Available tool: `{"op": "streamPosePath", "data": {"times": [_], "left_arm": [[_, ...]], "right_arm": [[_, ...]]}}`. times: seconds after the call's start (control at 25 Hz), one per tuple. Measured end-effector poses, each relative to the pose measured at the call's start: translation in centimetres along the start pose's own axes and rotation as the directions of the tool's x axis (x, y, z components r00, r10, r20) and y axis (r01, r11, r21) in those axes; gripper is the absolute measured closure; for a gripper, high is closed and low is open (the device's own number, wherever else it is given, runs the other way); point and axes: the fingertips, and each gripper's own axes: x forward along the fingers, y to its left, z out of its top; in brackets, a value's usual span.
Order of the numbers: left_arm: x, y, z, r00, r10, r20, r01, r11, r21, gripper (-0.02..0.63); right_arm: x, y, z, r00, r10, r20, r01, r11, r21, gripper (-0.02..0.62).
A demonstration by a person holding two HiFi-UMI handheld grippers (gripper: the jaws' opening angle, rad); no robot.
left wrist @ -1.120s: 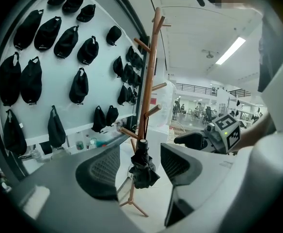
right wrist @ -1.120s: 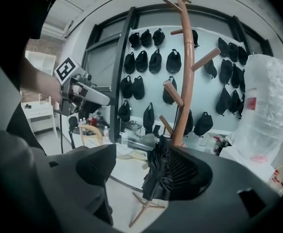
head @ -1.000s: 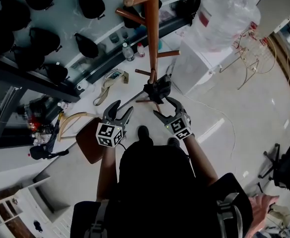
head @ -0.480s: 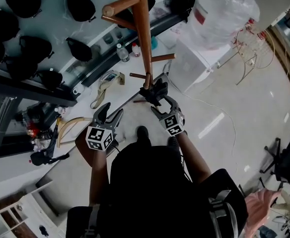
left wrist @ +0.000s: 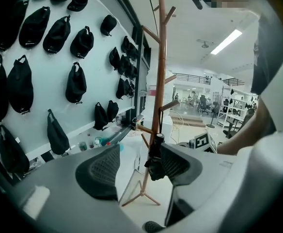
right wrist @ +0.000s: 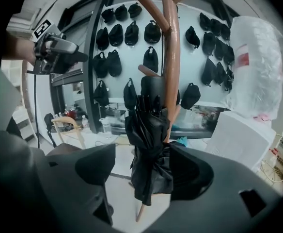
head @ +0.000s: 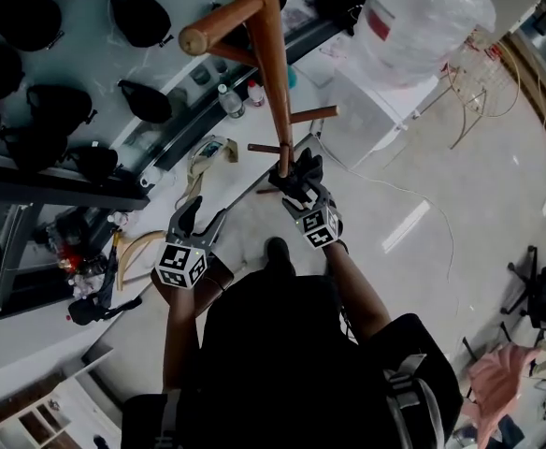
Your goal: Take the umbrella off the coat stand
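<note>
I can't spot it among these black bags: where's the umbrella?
In the right gripper view, the black umbrella hangs against the wooden coat stand, between the open jaws of the right gripper.

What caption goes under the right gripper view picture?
Open right gripper around the folded black umbrella on the wooden coat stand.

Coat stand (head: 271, 64) smooth glossy wood; umbrella (right wrist: 149, 149) matt blk cloth.

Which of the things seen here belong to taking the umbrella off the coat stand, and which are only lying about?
Belong to the job: black umbrella, wooden coat stand, right gripper (jaws open around the umbrella), left gripper (open, empty).

Only lying about: hanging black bags, plastic-wrapped bundle, water bottle.
</note>
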Motion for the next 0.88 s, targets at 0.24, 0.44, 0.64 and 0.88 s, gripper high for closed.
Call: {"op": "streamPosePath", "data": {"times": [0.24,0.44,0.64,0.88], "left_arm": [[0.2,1.7,-0.2,1.000,-0.019,-0.020,0.020,0.999,0.035,0.344],[0.1,1.8,-0.6,0.999,-0.040,-0.029,0.041,0.998,0.044,0.344],[-0.5,2.3,-1.5,0.998,-0.042,-0.039,0.043,0.998,0.037,0.342],[-1.0,2.7,-2.3,0.998,-0.038,-0.046,0.039,0.999,0.028,0.342]], "right_arm": [[2.5,-0.1,0.2,0.998,-0.070,0.004,0.070,0.997,0.030,0.241],[4.2,-0.5,0.2,0.993,-0.115,-0.004,0.115,0.993,0.027,0.233],[5.5,-1.3,0.2,0.986,-0.164,-0.023,0.165,0.985,0.040,0.229],[5.9,-2.3,0.6,0.979,-0.200,-0.027,0.202,0.974,0.099,0.240]]}}
